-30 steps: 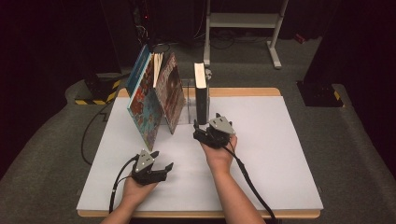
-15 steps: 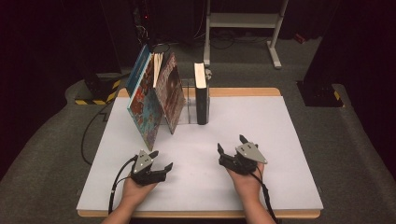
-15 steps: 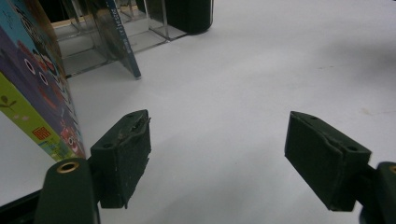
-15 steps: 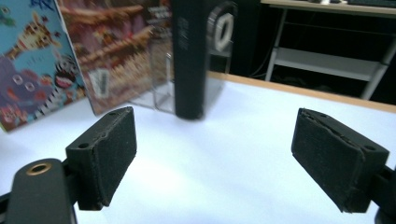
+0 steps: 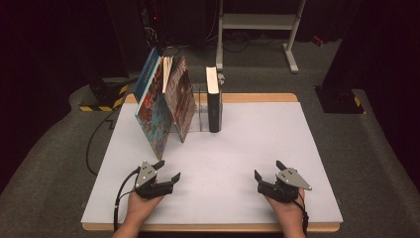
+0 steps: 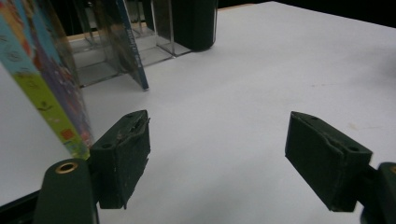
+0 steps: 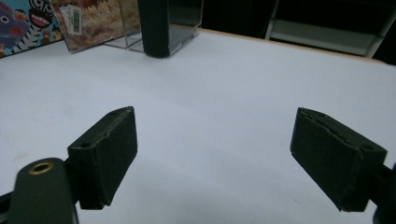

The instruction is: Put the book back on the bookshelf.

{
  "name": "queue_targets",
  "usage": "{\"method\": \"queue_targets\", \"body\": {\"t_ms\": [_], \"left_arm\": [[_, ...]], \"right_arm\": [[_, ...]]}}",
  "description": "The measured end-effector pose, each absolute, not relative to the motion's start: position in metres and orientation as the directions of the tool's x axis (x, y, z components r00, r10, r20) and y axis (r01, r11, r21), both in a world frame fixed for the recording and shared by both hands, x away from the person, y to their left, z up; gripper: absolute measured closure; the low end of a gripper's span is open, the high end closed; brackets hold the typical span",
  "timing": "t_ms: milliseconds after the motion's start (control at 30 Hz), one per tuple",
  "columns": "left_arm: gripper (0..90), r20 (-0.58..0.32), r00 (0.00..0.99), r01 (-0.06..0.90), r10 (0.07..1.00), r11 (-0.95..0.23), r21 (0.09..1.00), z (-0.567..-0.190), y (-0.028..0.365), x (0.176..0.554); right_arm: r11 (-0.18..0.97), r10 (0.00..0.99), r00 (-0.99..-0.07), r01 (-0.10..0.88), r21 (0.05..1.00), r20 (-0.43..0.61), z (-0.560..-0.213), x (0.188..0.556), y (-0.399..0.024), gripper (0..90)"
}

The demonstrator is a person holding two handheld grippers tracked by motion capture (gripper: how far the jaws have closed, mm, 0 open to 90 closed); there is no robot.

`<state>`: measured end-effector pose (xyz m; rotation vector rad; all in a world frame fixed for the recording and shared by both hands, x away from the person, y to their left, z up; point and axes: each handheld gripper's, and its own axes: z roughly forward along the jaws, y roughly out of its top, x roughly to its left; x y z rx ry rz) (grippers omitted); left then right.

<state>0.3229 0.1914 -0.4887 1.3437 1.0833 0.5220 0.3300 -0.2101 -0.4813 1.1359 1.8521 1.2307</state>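
My left claw (image 5: 167,171) rested released near the front of the white tabletop (image 5: 237,144), jaws spread with nothing between them. My right claw (image 5: 267,171) sat likewise released, well apart from it. At the far side, a black book (image 5: 214,101) stood upright in a clear rack (image 5: 198,106), and colourful picture books (image 5: 157,106) leaned beside it.

Colourful book (image 6: 44,84) cropped at frame edge

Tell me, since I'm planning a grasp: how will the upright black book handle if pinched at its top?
The black book looks thick and hardbound, so probably stiff and fairly heavy. It stands narrow and tall against the clear holder, so a sideways push may tip it.
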Motion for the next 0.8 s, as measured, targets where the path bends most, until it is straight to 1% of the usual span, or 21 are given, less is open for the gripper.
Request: {"method": "queue_targets", "body": {"t_ms": [200,400,800], "left_arm": [[22.3,-0.343,0.446,0.247,0.827,0.254,0.935,-0.480,0.207,0.316],[22.3,-0.347,0.435,0.260,0.831,0.253,0.932,-0.481,0.219,0.316],[22.4,-0.349,0.422,0.267,0.837,0.253,0.930,-0.482,0.222,0.319]], "right_arm": [[0.172,0.910,-0.415,0.331,0.928,-0.021,-0.483,0.333,-0.217,15.3],[0.171,0.916,-0.400,0.348,0.922,-0.019,-0.486,0.335,-0.217,15.3],[0.168,0.917,-0.399,0.360,0.918,-0.012,-0.488,0.335,-0.216,15.4]]}}
